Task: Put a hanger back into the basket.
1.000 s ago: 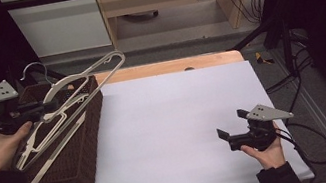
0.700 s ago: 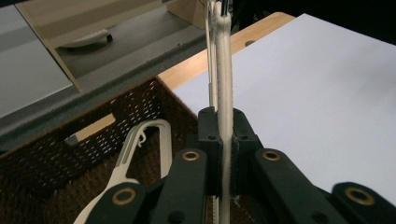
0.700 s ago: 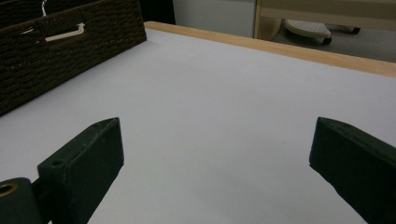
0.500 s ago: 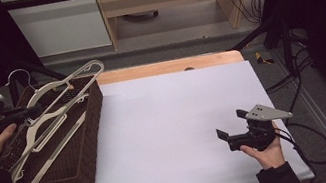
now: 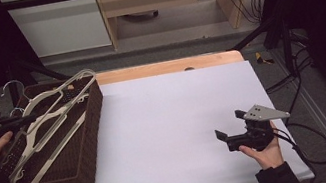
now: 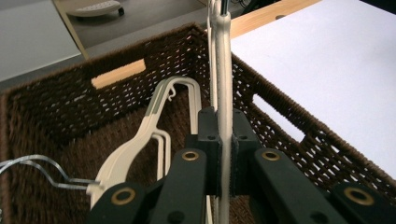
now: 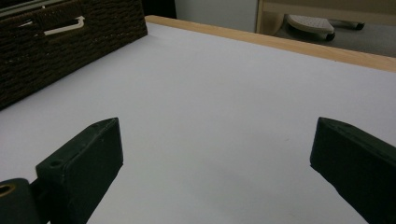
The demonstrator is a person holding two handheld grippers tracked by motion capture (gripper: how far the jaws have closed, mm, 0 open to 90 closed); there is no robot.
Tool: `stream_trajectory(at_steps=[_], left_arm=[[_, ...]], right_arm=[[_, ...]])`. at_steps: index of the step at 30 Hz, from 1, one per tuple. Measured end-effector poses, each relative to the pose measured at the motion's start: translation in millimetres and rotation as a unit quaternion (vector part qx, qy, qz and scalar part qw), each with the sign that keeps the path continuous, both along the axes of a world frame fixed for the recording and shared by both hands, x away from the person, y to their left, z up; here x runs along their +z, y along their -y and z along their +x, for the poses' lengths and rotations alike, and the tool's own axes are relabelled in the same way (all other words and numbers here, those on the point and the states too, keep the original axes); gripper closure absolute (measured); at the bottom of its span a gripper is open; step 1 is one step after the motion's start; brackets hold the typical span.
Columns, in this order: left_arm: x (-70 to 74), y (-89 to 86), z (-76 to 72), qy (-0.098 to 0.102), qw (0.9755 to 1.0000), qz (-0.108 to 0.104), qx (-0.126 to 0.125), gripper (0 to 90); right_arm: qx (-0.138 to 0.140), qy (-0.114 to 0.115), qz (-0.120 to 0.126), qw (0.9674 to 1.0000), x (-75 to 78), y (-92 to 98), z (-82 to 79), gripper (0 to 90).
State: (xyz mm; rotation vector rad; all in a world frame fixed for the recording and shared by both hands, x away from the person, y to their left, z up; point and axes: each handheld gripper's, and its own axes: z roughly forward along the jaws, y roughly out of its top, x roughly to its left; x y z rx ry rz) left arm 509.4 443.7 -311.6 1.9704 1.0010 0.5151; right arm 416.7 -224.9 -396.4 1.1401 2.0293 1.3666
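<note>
The left gripper [image 6: 224, 163] has its jaws pinched tight on 1 cream hanger [image 6: 223, 70], held over the brown basket [image 5: 92, 149]. The right gripper [image 5: 233, 135] rests on the white table [image 5: 171, 120], jaws wide, holding nothing. I think the hanger is going down into the basket; next, lower it flat and let go. More hangers [image 5: 48, 142] lie inside.

The high view looks forward and down over the whole worktop [image 5: 176, 119], while each tool's close camera looks along its jaws; all three share the wicker basket [image 5: 89, 140] at the worktop's left edge.
</note>
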Motion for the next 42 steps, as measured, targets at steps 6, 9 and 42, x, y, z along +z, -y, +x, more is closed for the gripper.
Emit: stream_trajectory(at_steps=[6,9,42], left_arm=[[-18.8,-6.0,-4.4,-0.032,0.9991,0.011,0.024,86.0],[-32.1,-2.7,-4.8,-0.051,0.9985,-0.002,0.019,85.8],[-4.3,41.0,-74.2,0.045,0.9925,-0.019,0.112,52.4]], right_arm=[[0.000,0.000,0.000,1.0000,0.1,0.4,0.2,3.0],[0.001,-0.002,-0.002,1.0000,-0.6,-0.4,0.5,3.0],[0.002,0.003,0.002,1.0000,0.6,-1.3,-0.2,3.0]])
